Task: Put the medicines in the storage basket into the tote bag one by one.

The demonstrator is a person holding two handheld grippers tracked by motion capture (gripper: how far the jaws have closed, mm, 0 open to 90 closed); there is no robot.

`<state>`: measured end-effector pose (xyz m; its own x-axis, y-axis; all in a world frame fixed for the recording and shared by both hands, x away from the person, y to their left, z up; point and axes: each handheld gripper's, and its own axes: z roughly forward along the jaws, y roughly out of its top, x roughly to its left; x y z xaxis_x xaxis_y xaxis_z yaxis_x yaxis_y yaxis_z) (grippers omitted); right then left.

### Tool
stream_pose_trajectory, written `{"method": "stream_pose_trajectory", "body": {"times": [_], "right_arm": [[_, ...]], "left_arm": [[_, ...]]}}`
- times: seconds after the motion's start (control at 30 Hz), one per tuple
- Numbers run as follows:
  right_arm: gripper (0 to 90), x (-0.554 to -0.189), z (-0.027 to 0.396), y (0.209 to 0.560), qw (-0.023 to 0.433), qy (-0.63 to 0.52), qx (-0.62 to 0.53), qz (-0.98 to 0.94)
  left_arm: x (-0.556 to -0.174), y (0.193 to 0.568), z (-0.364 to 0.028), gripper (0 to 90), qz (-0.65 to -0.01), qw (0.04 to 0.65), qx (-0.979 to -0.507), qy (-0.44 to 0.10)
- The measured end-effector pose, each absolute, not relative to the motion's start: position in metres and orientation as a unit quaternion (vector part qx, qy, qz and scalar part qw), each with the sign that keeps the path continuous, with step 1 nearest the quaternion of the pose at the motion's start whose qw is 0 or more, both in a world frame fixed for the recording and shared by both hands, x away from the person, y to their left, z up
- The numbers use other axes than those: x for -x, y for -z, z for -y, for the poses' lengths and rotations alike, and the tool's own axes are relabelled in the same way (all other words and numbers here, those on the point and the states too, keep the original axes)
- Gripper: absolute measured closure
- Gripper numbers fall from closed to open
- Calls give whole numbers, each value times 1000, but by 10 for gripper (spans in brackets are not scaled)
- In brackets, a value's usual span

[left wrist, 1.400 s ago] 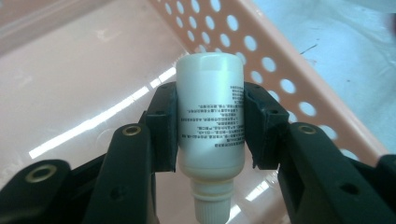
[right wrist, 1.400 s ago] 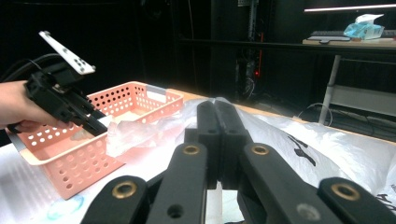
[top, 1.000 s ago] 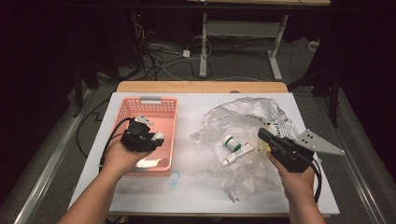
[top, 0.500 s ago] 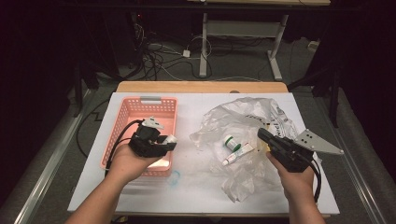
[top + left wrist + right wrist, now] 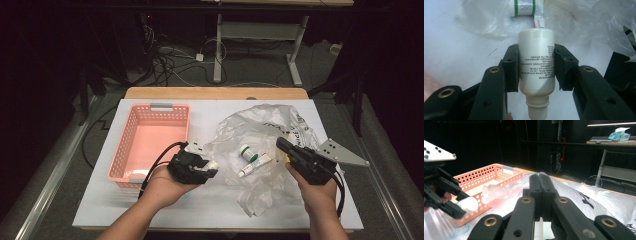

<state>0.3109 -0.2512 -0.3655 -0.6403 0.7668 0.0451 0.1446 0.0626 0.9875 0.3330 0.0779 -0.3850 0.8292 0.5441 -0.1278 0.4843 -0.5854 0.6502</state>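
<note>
Left gripper (image 5: 207,167), clamping the white bottle (image 5: 537,62), moved rightward; bottle's cap cut off.

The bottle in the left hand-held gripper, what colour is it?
Creamy white with small black print, clearest in the left gripper view: bottle, left hand-held gripper.

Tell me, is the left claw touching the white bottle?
Touching: in the left gripper view, the left claw clamps the white bottle on both sides.

Two bottles (image 5: 537,62) (one basket (image 5: 150,142))
</note>
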Motion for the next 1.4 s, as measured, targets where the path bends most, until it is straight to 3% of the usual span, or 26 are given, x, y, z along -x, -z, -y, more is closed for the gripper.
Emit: {"method": "stream_pose_trajectory", "body": {"times": [0.73, 1.4], "right_arm": [[900, -307, 251, 364, 261, -599, -335, -679], [900, -308, 255, 367, 264, -596, -342, -677]], "left_arm": [[-366, 398, 8, 587, -245, 368, -896, -44], [-392, 435, 61, 585, -258, 369, -891, -49]]}}
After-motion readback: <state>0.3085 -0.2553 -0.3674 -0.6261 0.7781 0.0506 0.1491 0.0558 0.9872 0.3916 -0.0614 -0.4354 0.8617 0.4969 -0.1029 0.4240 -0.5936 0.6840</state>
